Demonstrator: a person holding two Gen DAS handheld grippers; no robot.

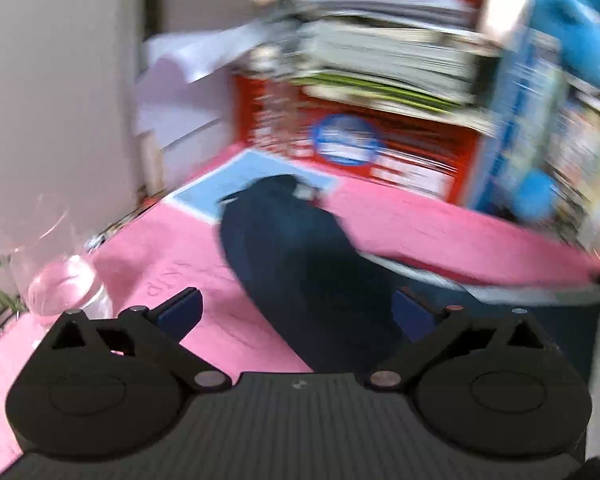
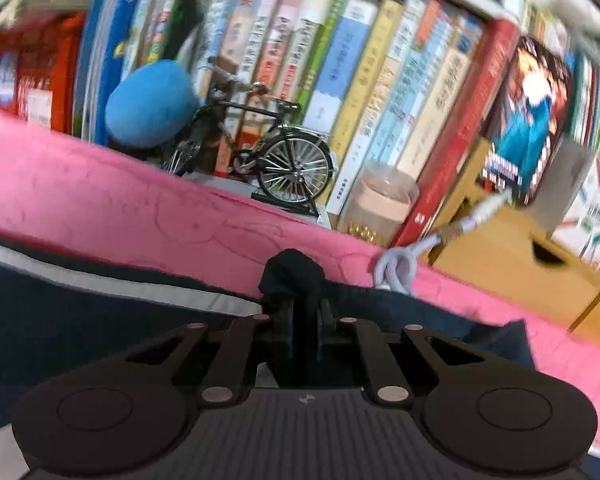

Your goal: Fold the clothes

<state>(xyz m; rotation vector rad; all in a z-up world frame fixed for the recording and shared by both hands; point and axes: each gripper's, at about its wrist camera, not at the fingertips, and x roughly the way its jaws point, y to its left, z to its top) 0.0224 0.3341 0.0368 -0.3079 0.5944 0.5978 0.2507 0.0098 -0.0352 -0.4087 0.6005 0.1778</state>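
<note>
A dark navy garment (image 1: 292,256) lies on the pink cloth (image 1: 172,264), one long part running away from me in the left wrist view. My left gripper (image 1: 296,312) hovers over its near end, jaws wide apart, nothing pinched between the blue pads (image 1: 180,312). In the right wrist view the same navy garment (image 2: 80,320), with a grey stripe (image 2: 100,276), spreads to the left. My right gripper (image 2: 304,312) is shut on a bunched fold of the dark fabric (image 2: 294,272), which pokes up beyond the fingertips.
A glass jar (image 1: 66,284) of water stands on the left of the pink cloth. A red box (image 1: 360,140) and stacked papers lie beyond. Behind the pink cloth (image 2: 120,200) stand books, a model bicycle (image 2: 260,152), a blue plush (image 2: 148,104), a white cable (image 2: 400,264) and a wooden box (image 2: 520,264).
</note>
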